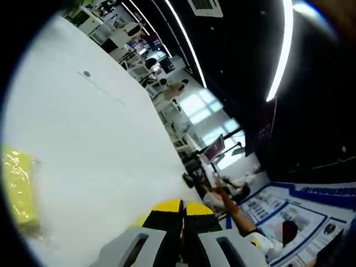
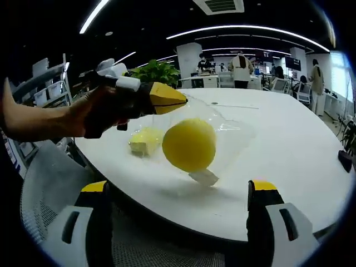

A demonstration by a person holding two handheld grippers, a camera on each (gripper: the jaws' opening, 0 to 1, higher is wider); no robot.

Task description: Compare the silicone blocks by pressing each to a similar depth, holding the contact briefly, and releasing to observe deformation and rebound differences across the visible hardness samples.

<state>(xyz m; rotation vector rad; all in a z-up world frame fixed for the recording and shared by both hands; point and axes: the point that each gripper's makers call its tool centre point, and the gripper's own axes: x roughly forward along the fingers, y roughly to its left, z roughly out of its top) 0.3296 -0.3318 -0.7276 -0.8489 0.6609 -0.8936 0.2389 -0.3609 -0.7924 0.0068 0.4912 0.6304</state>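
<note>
White round worktop (image 2: 289, 156) in an open office, yellow silicone pieces on it.
Left gripper view: left gripper (image 1: 183, 214) has its jaws together, nothing between; a yellow bag (image 1: 19, 189) lies at the left edge. Right gripper view: right gripper (image 2: 181, 208) stands wide apart below a yellow ball (image 2: 189, 144) in a clear bag (image 2: 228, 133); a small block (image 2: 144, 142) lies beside it, and the left gripper pinches the bag's top.

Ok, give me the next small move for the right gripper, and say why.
Probably ease the right gripper forward until its jaws straddle the yellow ball. The left gripper seems to pinch the top of the clear bag that holds the ball over the white table, while the right jaws stand wide open, short of it.
</note>
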